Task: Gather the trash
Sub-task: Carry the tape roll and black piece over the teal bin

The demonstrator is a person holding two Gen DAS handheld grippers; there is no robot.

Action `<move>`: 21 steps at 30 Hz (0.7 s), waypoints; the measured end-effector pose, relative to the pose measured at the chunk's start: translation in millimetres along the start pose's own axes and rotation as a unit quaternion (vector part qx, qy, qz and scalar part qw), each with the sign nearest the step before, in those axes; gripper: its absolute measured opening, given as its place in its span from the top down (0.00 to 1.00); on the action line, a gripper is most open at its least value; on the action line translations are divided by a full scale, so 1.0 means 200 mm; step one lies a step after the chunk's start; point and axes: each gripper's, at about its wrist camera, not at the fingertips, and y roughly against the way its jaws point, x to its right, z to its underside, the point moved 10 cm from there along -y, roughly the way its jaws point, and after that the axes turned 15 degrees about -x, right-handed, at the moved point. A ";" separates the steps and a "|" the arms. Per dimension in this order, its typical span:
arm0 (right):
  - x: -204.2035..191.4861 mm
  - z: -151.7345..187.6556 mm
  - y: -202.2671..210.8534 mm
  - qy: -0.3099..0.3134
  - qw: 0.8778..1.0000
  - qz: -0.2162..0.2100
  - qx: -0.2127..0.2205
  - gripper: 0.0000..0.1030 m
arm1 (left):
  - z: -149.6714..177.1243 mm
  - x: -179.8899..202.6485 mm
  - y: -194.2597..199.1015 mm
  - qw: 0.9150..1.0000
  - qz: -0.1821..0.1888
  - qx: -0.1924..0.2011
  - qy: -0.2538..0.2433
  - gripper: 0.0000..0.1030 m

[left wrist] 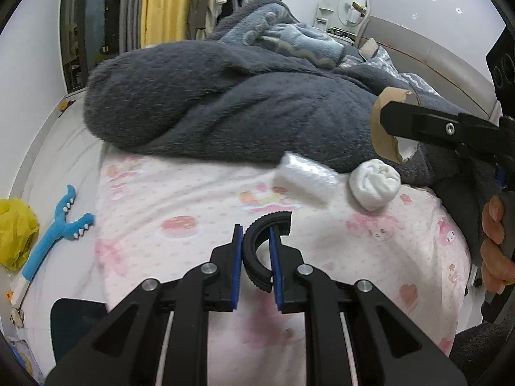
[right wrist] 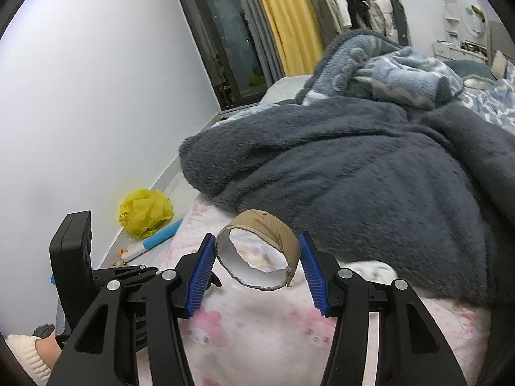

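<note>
My left gripper [left wrist: 256,236] is shut on a black ribbed half-ring [left wrist: 254,254], held above the pink patterned bedsheet [left wrist: 180,225]. My right gripper [right wrist: 256,251] is shut on a brown cardboard tape core [right wrist: 257,251], squeezed between the blue pads; the core also shows at the right of the left wrist view [left wrist: 384,128]. A clear plastic wrapper [left wrist: 305,178] and a rolled white sock [left wrist: 375,185] lie on the sheet near the dark blanket's edge. A crumpled yellow plastic bag [right wrist: 145,212] sits by the wall, also in the left wrist view [left wrist: 16,234].
A large dark grey fleece blanket [left wrist: 225,106] is heaped across the bed, with a blue patterned one [right wrist: 396,74] behind. A blue toy slingshot [left wrist: 61,228] lies at the bed's left edge. The white wall [right wrist: 80,96] runs along the left.
</note>
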 end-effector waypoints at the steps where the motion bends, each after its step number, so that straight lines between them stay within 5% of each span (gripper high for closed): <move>1: -0.02 -0.01 -0.01 0.003 1.000 -0.001 0.000 0.48 | 0.00 -0.02 0.01 1.000 -0.001 0.001 0.002 0.83; 21: -0.72 -0.10 -0.40 0.084 0.995 -0.036 -0.036 0.48 | 0.34 -0.74 0.14 0.994 -0.043 -0.034 0.098 0.83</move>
